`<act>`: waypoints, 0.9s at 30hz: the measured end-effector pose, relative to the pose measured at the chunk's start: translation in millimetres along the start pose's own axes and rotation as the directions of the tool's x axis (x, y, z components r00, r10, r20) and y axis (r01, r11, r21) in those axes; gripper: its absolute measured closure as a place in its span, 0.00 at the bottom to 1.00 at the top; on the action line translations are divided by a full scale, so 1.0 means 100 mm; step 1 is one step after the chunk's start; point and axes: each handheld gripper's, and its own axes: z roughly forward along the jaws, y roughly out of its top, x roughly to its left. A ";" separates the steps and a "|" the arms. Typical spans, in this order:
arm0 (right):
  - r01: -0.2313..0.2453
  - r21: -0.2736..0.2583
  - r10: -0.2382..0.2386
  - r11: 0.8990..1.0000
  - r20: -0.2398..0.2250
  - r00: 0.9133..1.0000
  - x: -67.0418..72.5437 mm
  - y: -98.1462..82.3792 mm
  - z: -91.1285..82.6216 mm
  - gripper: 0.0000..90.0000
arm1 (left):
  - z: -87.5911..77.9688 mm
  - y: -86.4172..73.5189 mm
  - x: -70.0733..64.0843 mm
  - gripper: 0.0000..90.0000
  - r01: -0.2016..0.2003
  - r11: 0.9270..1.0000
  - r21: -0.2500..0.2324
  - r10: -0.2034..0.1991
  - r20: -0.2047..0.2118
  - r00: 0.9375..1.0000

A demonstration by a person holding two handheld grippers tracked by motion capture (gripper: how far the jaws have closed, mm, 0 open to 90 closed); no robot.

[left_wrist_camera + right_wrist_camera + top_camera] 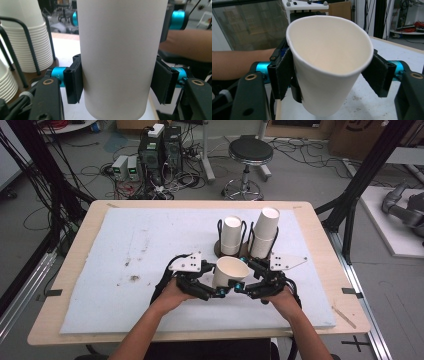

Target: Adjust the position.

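A paper cup (229, 271) is pinched between the jaws of the left gripper (216, 290), pads pressed at its 9 and 3 o'clock sides in the left gripper view. The right gripper (243, 285) is closed on the same cup (329, 65), whose rim is squeezed oval. Two cup stacks (264, 238) are seen at 12 o'clock on the table (100, 270).

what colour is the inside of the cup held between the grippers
Pale cream, a little warmer than its white outside; the paper cup shows it best in the right gripper view.
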 end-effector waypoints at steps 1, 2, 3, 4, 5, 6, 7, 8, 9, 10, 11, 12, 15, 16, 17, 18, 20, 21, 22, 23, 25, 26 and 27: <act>-0.002 -0.002 0.002 1.000 -0.002 1.000 0.00 0.00 0.00 0.32 | 0.00 0.00 0.00 0.40 0.000 1.000 -0.002 0.000 0.000 1.000; -0.002 -0.003 0.002 1.000 -0.002 1.000 0.00 0.00 0.01 0.33 | 0.00 -0.01 0.00 0.40 0.003 1.000 -0.006 -0.003 -0.002 1.000; -0.001 -0.006 0.001 1.000 -0.005 1.000 0.00 0.00 0.01 0.33 | 0.01 -0.01 0.00 0.40 0.005 1.000 -0.007 -0.005 0.000 1.000; -0.001 -0.008 0.001 1.000 -0.006 1.000 0.00 0.00 0.01 0.33 | 0.01 -0.01 0.00 0.39 0.002 1.000 -0.005 -0.002 0.000 1.000; -0.003 -0.007 0.003 1.000 -0.006 1.000 0.00 0.00 0.02 0.33 | 0.02 -0.01 -0.01 0.40 0.004 1.000 -0.007 -0.004 0.001 1.000; -0.006 -0.007 0.006 1.000 -0.008 1.000 0.00 0.00 0.02 0.33 | 0.02 -0.02 -0.01 0.40 0.006 1.000 -0.007 -0.006 0.002 1.000; 0.001 -0.007 -0.001 1.000 -0.010 1.000 0.00 0.00 0.03 0.37 | 0.03 -0.02 -0.01 0.40 0.007 1.000 -0.008 -0.007 0.003 1.000; 0.008 -0.006 -0.008 1.000 -0.012 1.000 0.01 0.00 0.03 0.38 | 0.03 -0.02 -0.01 0.40 0.008 1.000 -0.011 -0.008 0.004 1.000; 0.016 -0.005 -0.016 1.000 -0.008 1.000 0.01 0.00 0.03 0.39 | 0.03 -0.03 -0.01 0.40 0.008 1.000 -0.010 -0.008 0.005 1.000; 0.021 -0.004 -0.021 1.000 -0.009 1.000 0.01 0.00 0.03 0.41 | 0.04 -0.03 -0.02 0.40 0.006 1.000 -0.006 -0.006 0.001 1.000; 0.038 0.018 -0.038 0.999 -0.012 0.999 0.01 0.00 0.03 0.42 | 0.04 -0.04 -0.02 0.39 0.001 1.000 0.004 -0.001 -0.004 1.000; 0.038 0.018 -0.038 0.999 -0.012 0.999 0.01 0.00 0.03 0.42 | 0.05 -0.05 -0.03 0.39 0.001 1.000 0.013 -0.001 -0.008 1.000; 0.071 0.058 -0.072 0.996 0.014 0.997 0.03 -0.01 0.03 0.44 | 0.03 -0.09 -0.04 0.30 0.010 0.998 0.063 -0.006 -0.057 0.998; 0.078 0.067 -0.080 0.995 0.023 0.997 0.02 -0.01 0.03 0.44 | 0.02 -0.10 -0.03 0.28 0.013 0.997 0.070 -0.009 -0.060 0.998; 0.080 0.072 -0.082 0.994 0.027 0.996 0.02 -0.01 0.02 0.44 | 0.00 -0.12 -0.03 0.27 0.015 0.997 0.072 -0.010 -0.071 0.997; 0.088 0.077 -0.091 0.993 0.037 0.995 0.01 -0.01 0.02 0.45 | -0.02 -0.13 -0.04 0.27 0.012 0.997 0.076 -0.005 -0.082 0.997; 0.095 0.090 -0.100 0.991 0.056 0.993 0.01 0.00 0.00 0.45 | -0.09 -0.15 -0.03 0.27 0.019 0.997 0.069 -0.011 -0.105 0.994; 0.100 0.090 -0.106 0.991 0.071 0.992 0.00 0.00 -0.01 0.45 | -0.14 -0.16 -0.02 0.27 0.018 0.998 0.066 -0.010 -0.121 0.993; 0.104 0.096 -0.111 0.990 0.079 0.991 0.00 0.01 -0.01 0.45 | -0.18 -0.16 -0.02 0.27 0.024 0.998 0.060 -0.016 -0.140 0.990; 0.104 0.108 -0.115 0.989 0.092 0.989 0.00 0.01 -0.03 0.45 | -0.23 -0.17 -0.01 0.27 0.027 0.998 0.054 -0.018 -0.157 0.987; 0.120 0.120 -0.134 0.985 0.118 0.984 -0.01 0.02 -0.05 0.45 | -0.35 -0.18 0.01 0.26 0.036 0.999 0.038 -0.027 -0.205 0.978; 0.126 0.129 -0.143 0.984 0.133 0.981 -0.02 0.03 -0.06 0.45 | -0.38 -0.19 0.02 0.26 0.040 0.999 0.031 -0.032 -0.220 0.975; 0.127 0.135 -0.146 0.983 0.142 0.979 -0.02 0.03 -0.07 0.45 | -0.44 -0.19 0.03 0.26 0.040 0.999 0.031 -0.032 -0.246 0.969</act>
